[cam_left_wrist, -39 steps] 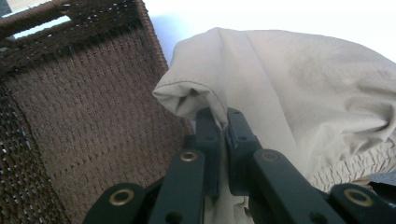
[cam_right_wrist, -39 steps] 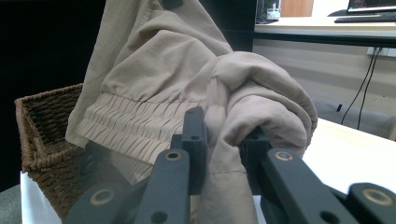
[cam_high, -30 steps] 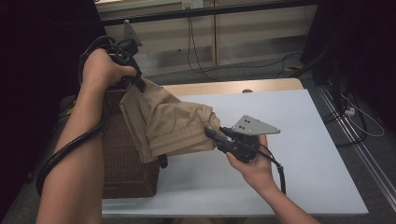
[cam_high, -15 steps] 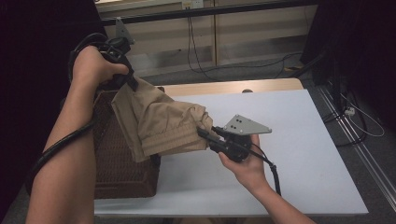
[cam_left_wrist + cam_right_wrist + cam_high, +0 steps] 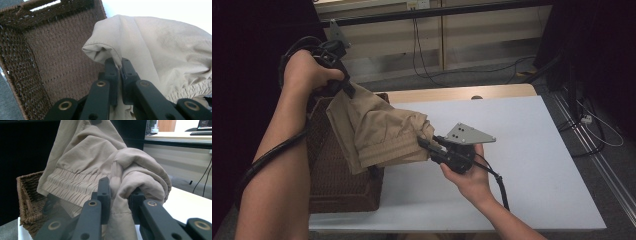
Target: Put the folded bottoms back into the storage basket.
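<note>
Crumpled beige garment (image 5: 382, 132) with ribbed hem, clamped in both grippers, above brown woven wicker basket (image 5: 332, 175).

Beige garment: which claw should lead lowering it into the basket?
Probably left. The left claw grips the beige garment from above the wicker basket, so it can likely just descend. The right claw holds the other end, beside the basket over the white table.

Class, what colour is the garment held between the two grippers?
Beige, or light tan; the garment shows best in the right gripper view.
</note>
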The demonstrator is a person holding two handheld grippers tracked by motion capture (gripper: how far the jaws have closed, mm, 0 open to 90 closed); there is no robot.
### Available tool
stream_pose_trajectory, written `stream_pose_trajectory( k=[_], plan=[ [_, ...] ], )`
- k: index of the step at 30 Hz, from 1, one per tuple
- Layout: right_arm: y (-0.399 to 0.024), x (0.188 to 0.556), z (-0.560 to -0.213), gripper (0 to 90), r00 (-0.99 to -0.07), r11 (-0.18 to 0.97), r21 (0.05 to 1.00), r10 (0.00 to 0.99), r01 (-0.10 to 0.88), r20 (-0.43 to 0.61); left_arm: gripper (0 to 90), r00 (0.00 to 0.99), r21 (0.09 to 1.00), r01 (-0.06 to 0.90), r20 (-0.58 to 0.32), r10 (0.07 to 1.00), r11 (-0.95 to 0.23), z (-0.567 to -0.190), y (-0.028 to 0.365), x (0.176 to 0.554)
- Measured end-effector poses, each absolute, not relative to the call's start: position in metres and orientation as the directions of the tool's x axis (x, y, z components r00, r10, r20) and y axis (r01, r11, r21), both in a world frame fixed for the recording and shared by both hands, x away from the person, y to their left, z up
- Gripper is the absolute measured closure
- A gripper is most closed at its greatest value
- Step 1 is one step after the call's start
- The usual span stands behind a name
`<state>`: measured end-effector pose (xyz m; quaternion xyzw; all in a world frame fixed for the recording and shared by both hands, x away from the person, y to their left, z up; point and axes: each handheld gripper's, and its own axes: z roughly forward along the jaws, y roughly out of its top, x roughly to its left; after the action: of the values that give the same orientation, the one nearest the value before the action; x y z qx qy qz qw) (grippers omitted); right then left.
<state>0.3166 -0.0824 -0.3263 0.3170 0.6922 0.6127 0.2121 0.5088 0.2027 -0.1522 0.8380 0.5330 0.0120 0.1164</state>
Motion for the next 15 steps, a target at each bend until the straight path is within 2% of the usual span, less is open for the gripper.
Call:
stream_pose_trajectory(
  k=[15],
  plan=[
    [-0.068, 0.322, -0.326, 77.2, -0.719, 0.054, 0.982, 0.689, 0.178, 0.092, 86.3, 0.416, 0.21, 0.897, -0.108, 0.903, -0.389, -0.153, 0.22, 0.511]
  ],
)
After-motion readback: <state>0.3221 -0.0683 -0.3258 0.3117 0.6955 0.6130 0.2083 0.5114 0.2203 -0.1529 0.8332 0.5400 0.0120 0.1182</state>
